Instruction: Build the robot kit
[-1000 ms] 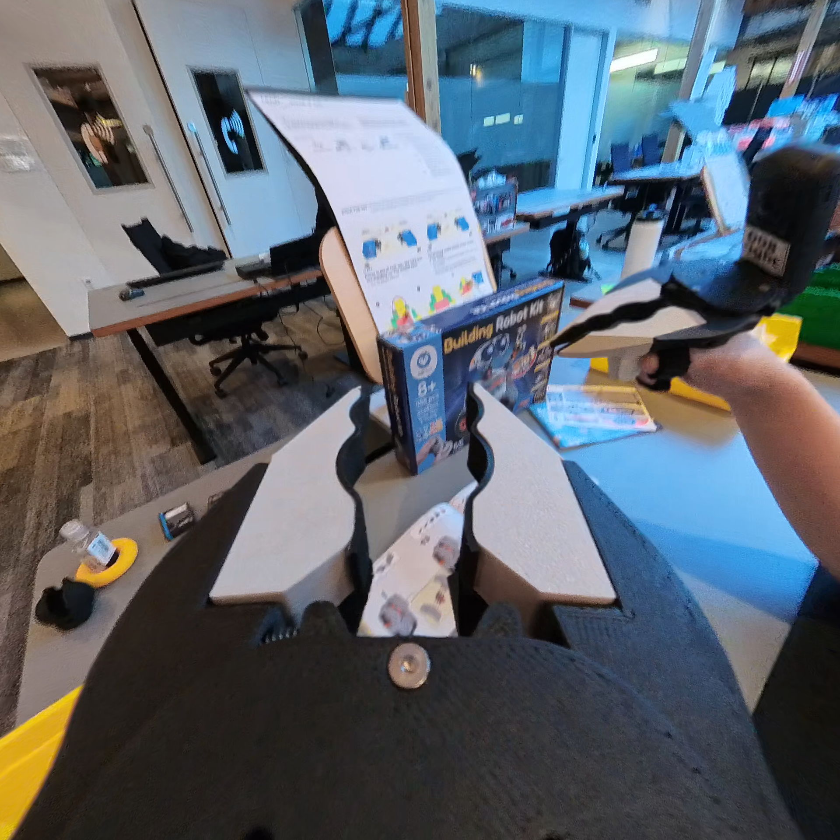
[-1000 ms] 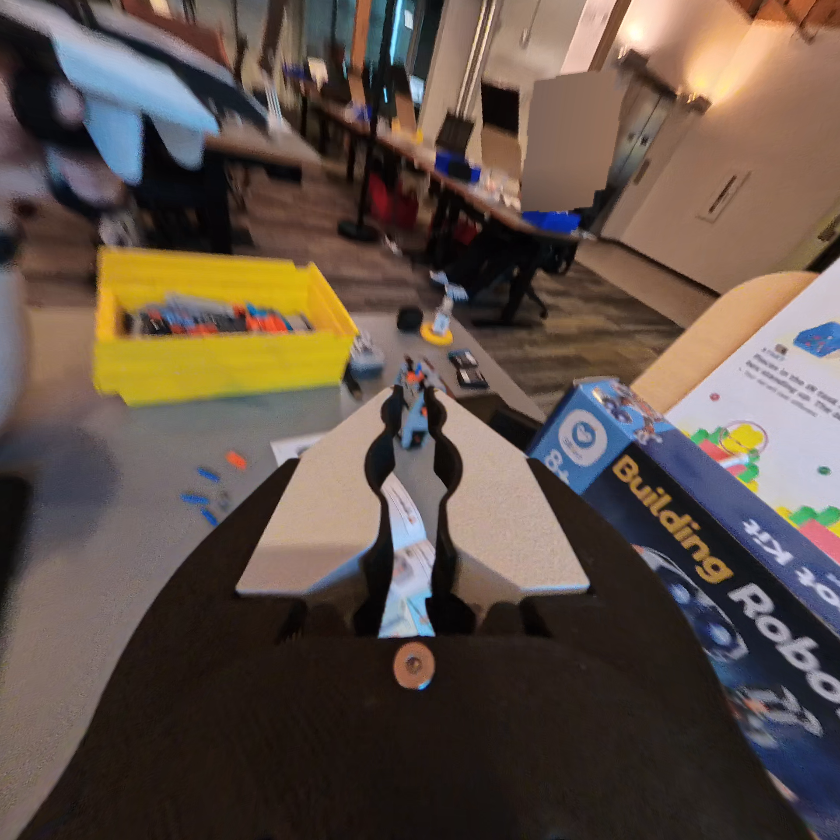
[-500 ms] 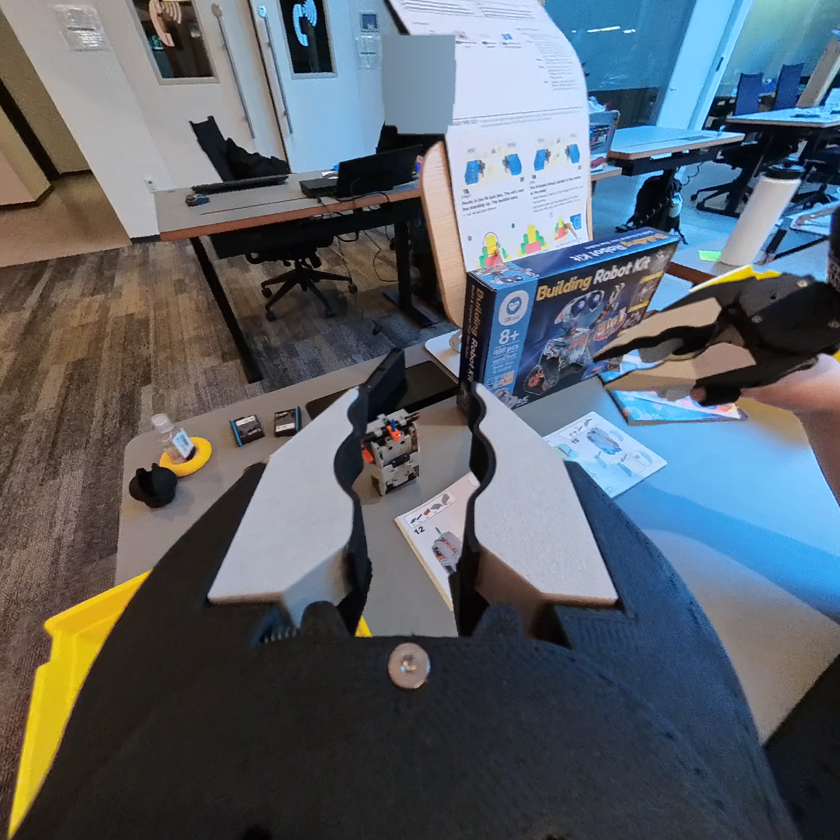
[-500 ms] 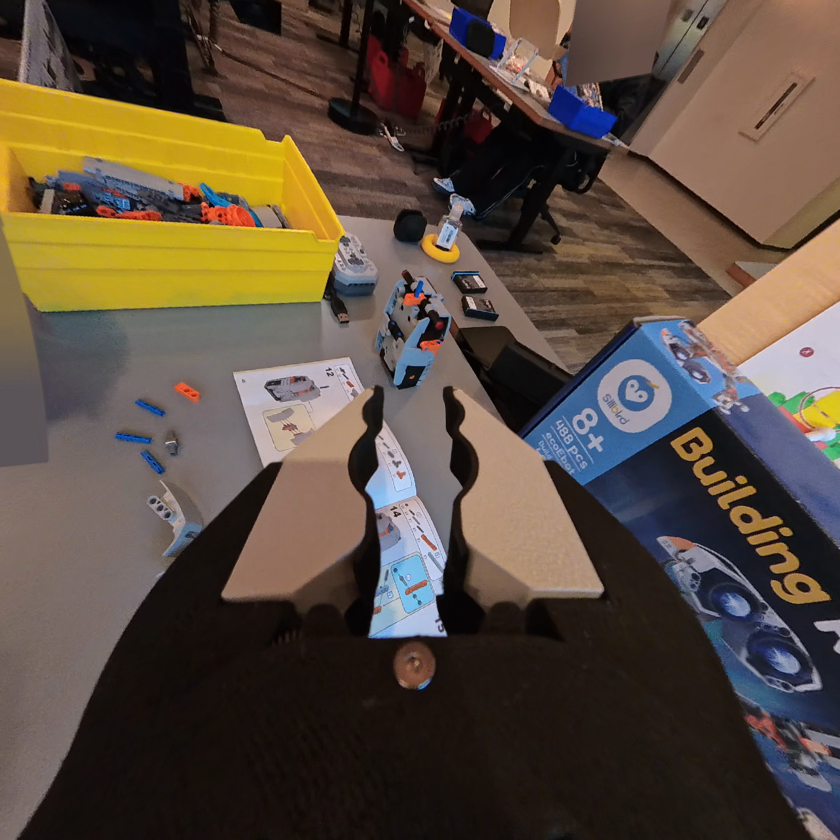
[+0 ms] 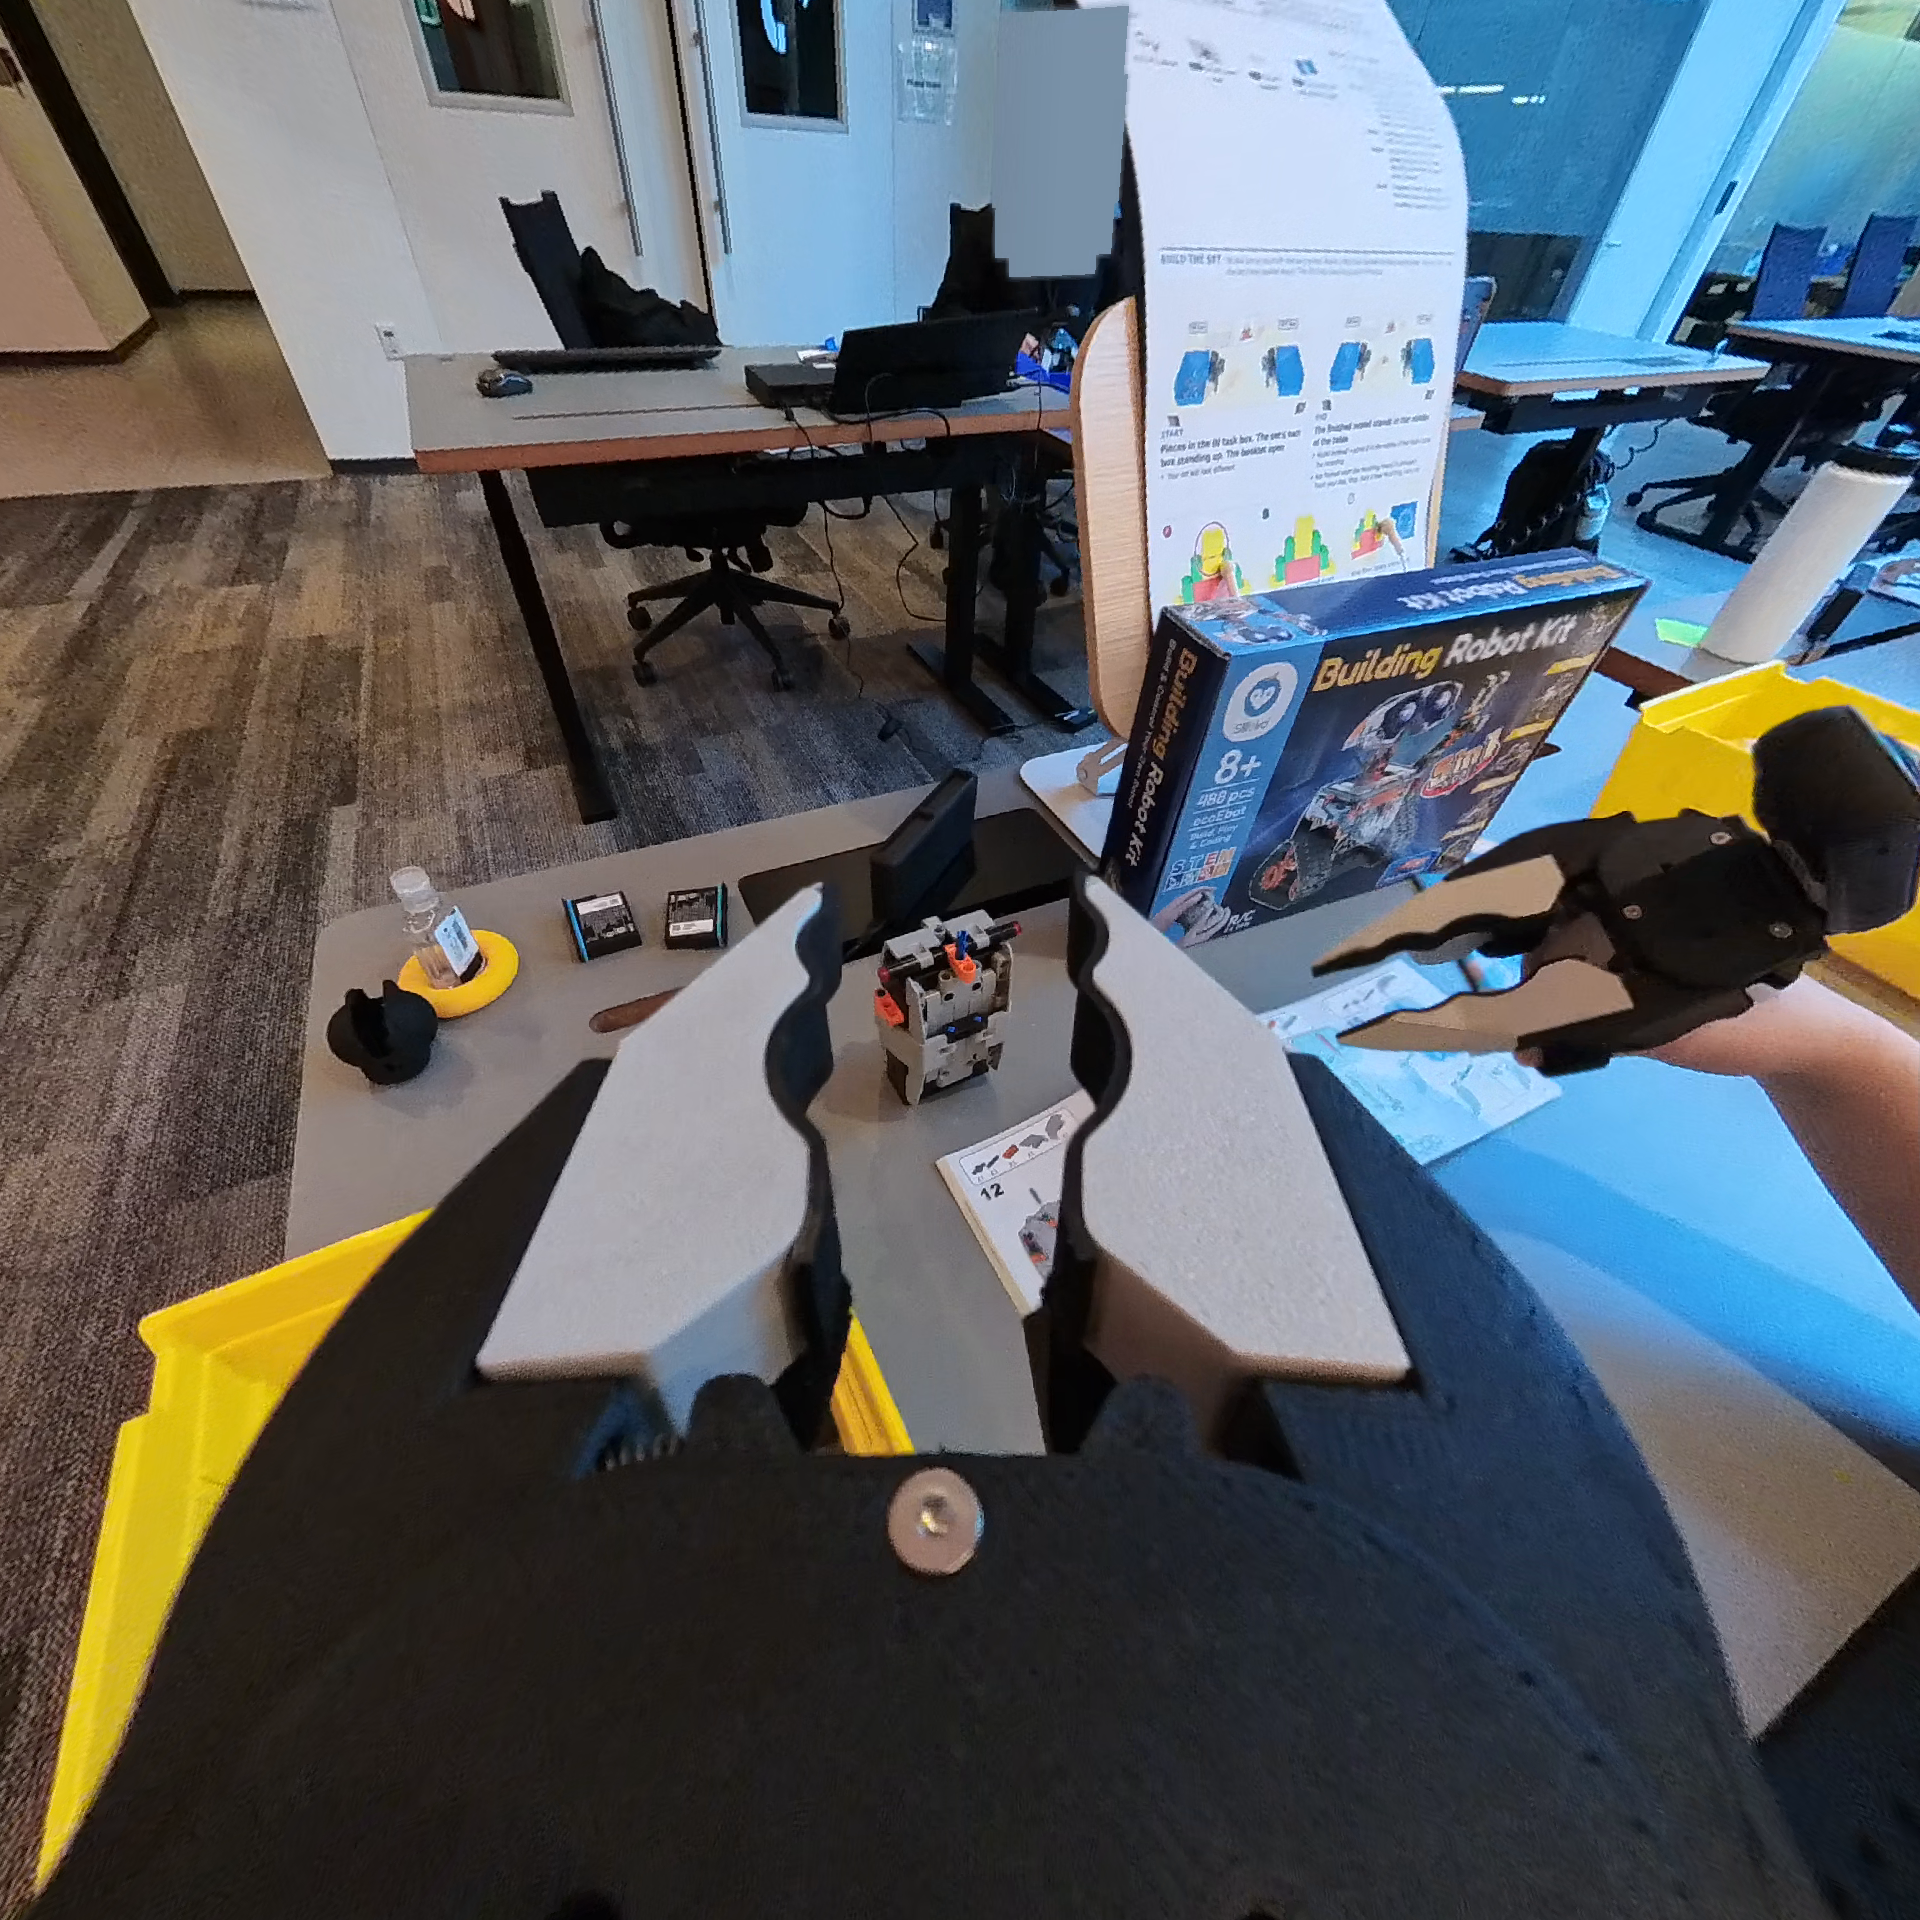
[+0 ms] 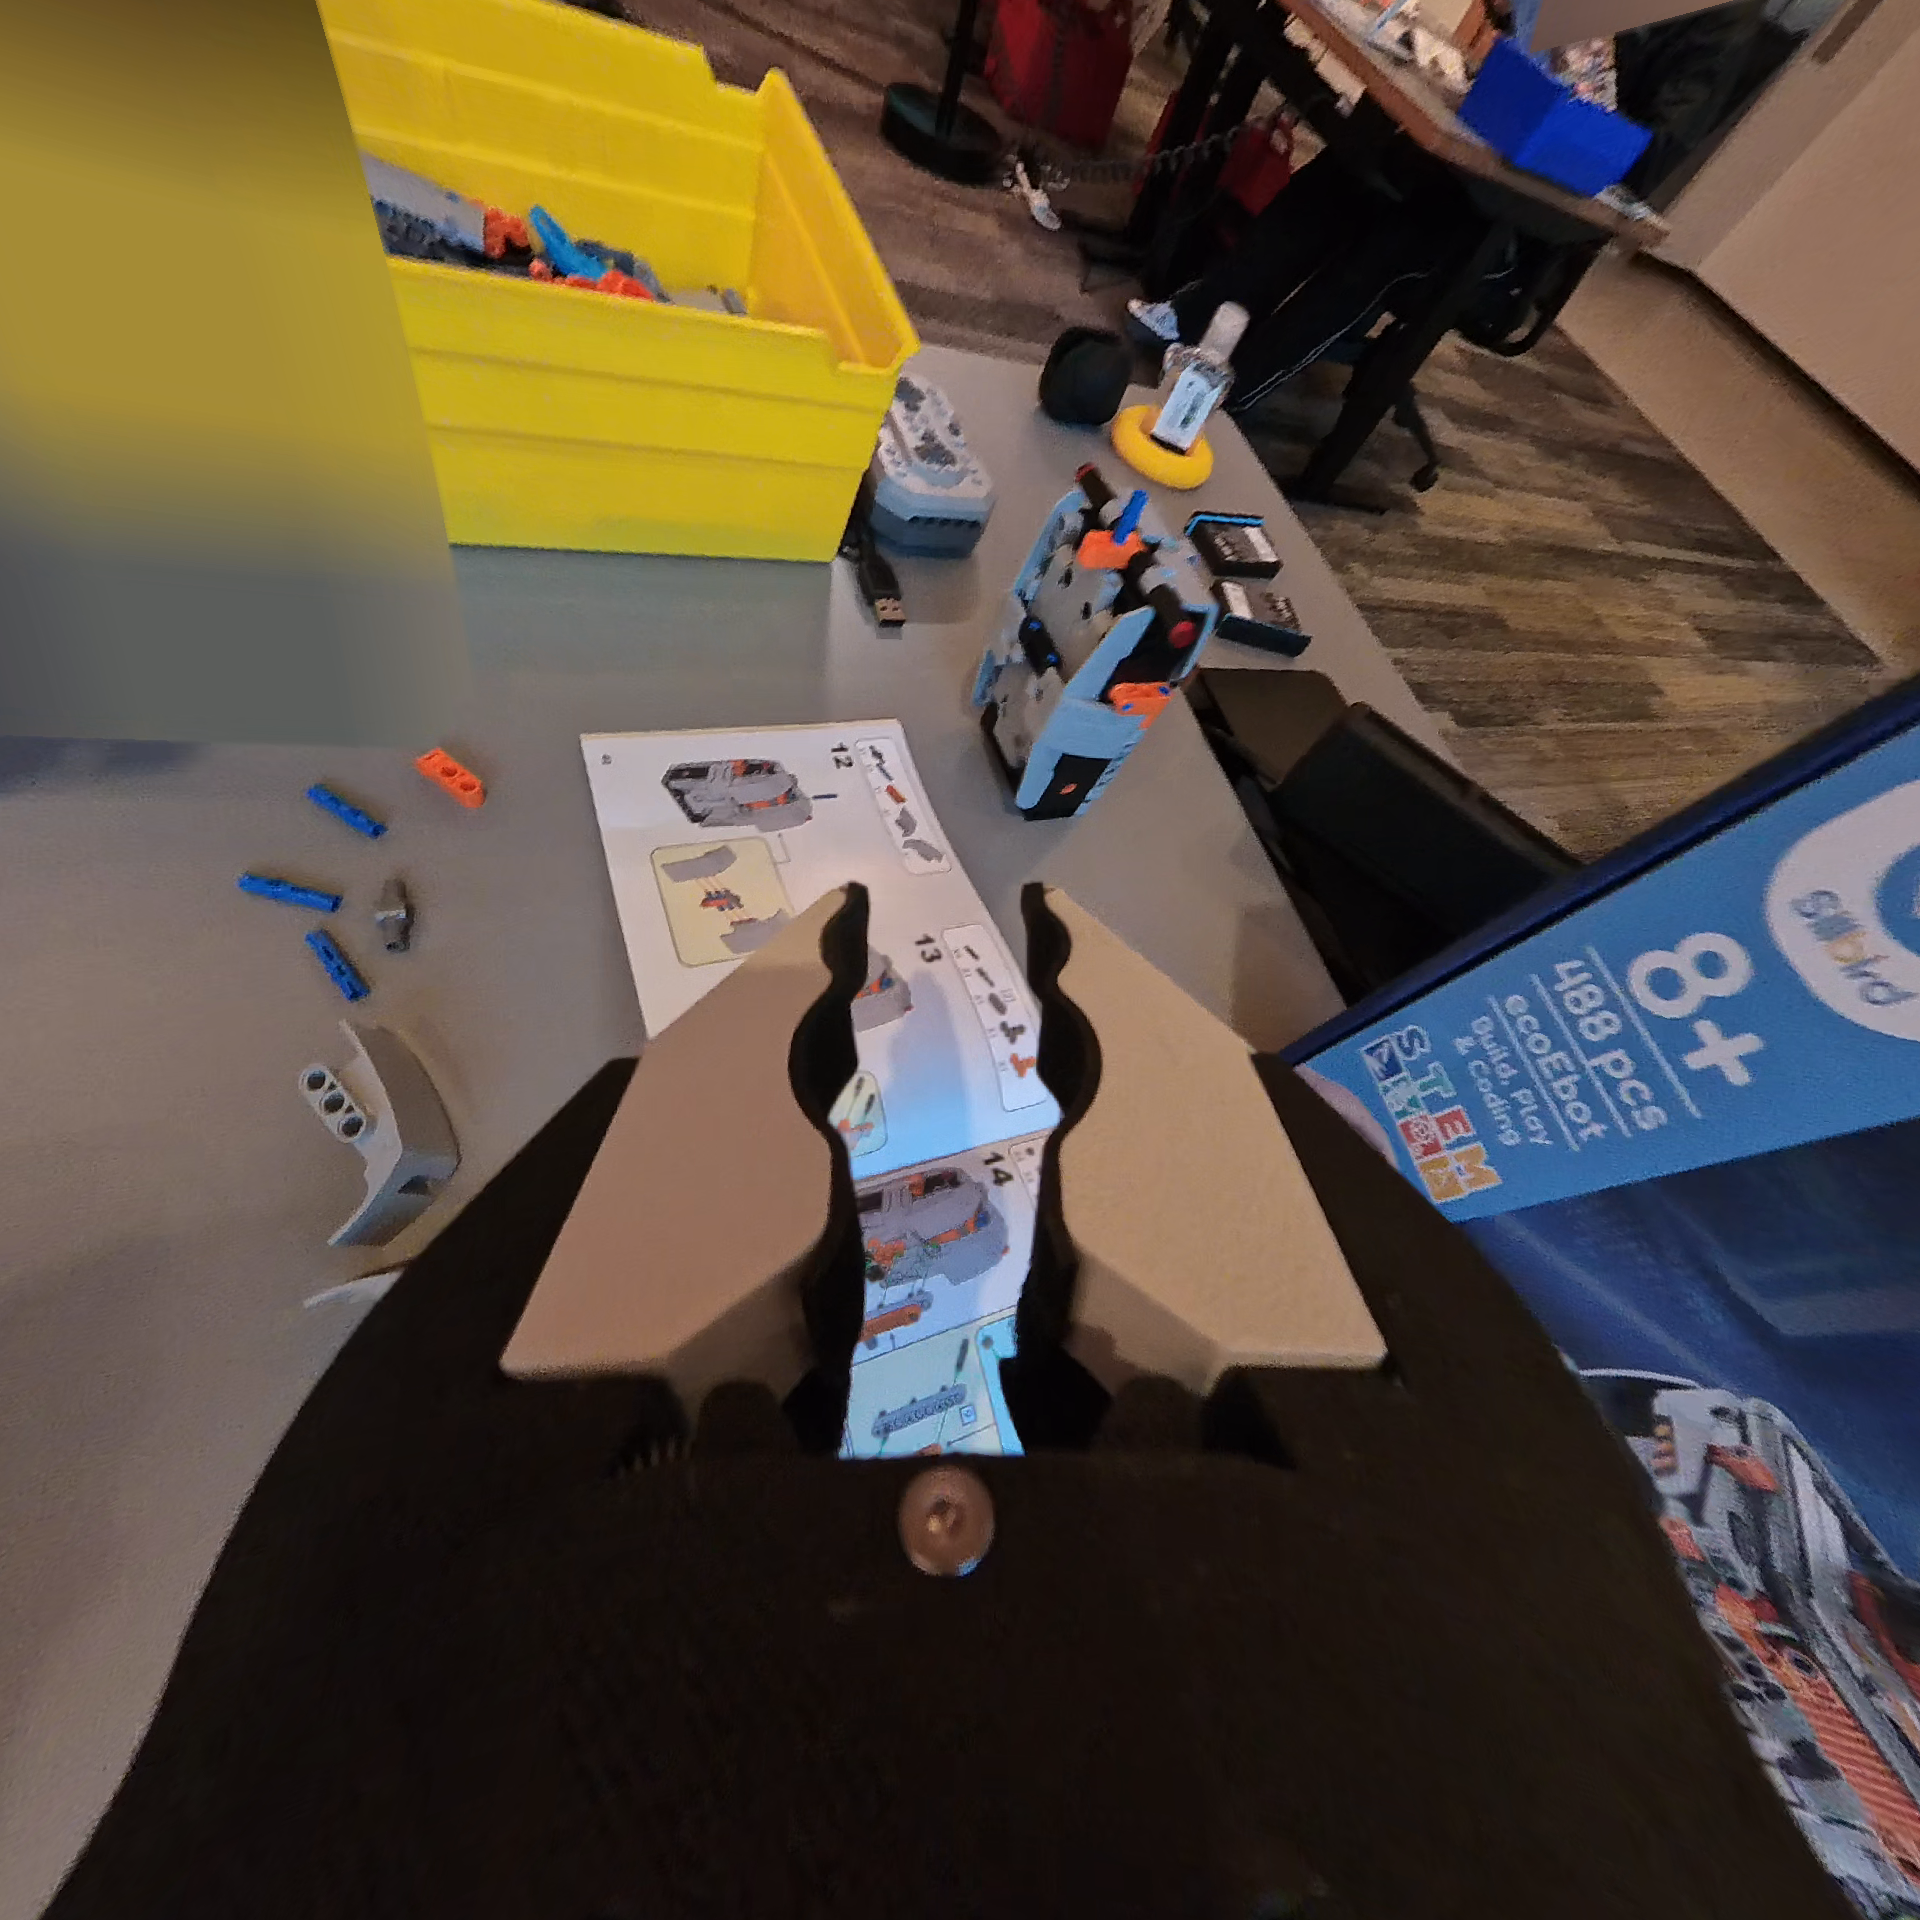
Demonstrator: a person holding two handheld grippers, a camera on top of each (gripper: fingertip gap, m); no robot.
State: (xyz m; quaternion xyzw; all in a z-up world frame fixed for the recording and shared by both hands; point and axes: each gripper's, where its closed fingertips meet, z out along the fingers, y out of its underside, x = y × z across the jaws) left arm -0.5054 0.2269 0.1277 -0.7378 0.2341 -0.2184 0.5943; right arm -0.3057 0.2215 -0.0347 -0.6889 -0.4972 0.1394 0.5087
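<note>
My left gripper (image 5: 945,906) is open and empty, held above the grey table (image 5: 499,1081). A small grey, black and orange brick-built model (image 5: 940,1008) stands on the table just beyond its fingertips. My right gripper (image 6: 940,894) is open and empty, hovering over an open instruction booklet (image 6: 790,831); it also shows in the left wrist view (image 5: 1340,1003). The model (image 6: 1091,644) stands past the booklet. A blue kit box (image 5: 1351,738) stands upright at the right. Loose blue, orange and grey pieces (image 6: 343,894) lie left of the booklet.
A yellow bin (image 6: 644,312) of parts stands at the far left of the right wrist view, a grey battery unit (image 6: 930,468) beside it. A small bottle in a yellow ring (image 5: 447,951), a black knob (image 5: 379,1034) and two small black boxes (image 5: 644,920) sit near the table's edge. A large printed sheet (image 5: 1299,312) stands behind the box. Tip to tip, the grippers are about 25 cm apart. Between my right fingertips and the model (image 6: 1091,644) there is roughly 15 cm.
Both grippers have pulled back and tilted down toward the table. The left one now frames the brick model; the right one now looks down on the booklet, and its jaws have opened wider.
</note>
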